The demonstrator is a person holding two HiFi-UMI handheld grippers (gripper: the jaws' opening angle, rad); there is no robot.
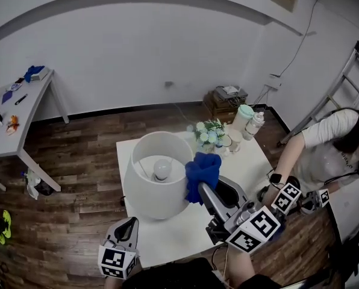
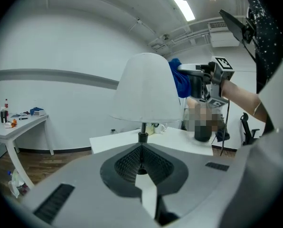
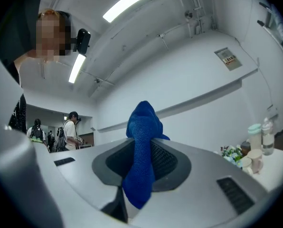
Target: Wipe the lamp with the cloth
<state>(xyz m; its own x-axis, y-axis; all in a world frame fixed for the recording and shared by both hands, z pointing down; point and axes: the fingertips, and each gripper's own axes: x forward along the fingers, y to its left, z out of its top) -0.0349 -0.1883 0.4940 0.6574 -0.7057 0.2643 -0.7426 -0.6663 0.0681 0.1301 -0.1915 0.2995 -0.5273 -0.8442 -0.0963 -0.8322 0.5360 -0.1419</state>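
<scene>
The lamp's white shade (image 1: 158,176) stands on the white table (image 1: 252,164), with its bulb (image 1: 162,169) showing from above. My right gripper (image 1: 205,186) is shut on a blue cloth (image 1: 202,170), which is pressed against the shade's right side. In the right gripper view the cloth (image 3: 142,141) hangs bunched between the jaws of the right gripper (image 3: 141,163). My left gripper (image 1: 127,229) sits low at the table's front edge, below the shade. Its jaws (image 2: 141,163) are shut on nothing. Beyond them rise the lamp stem (image 2: 142,137) and shade (image 2: 146,87).
A flower bunch (image 1: 208,131), a mug (image 1: 234,140) and two bottles (image 1: 244,118) stand at the table's far right. A person (image 1: 324,143) sits at the right with other marker-cube grippers (image 1: 288,197). A ladder (image 1: 348,77) leans on the wall. A side table (image 1: 17,113) stands at the left.
</scene>
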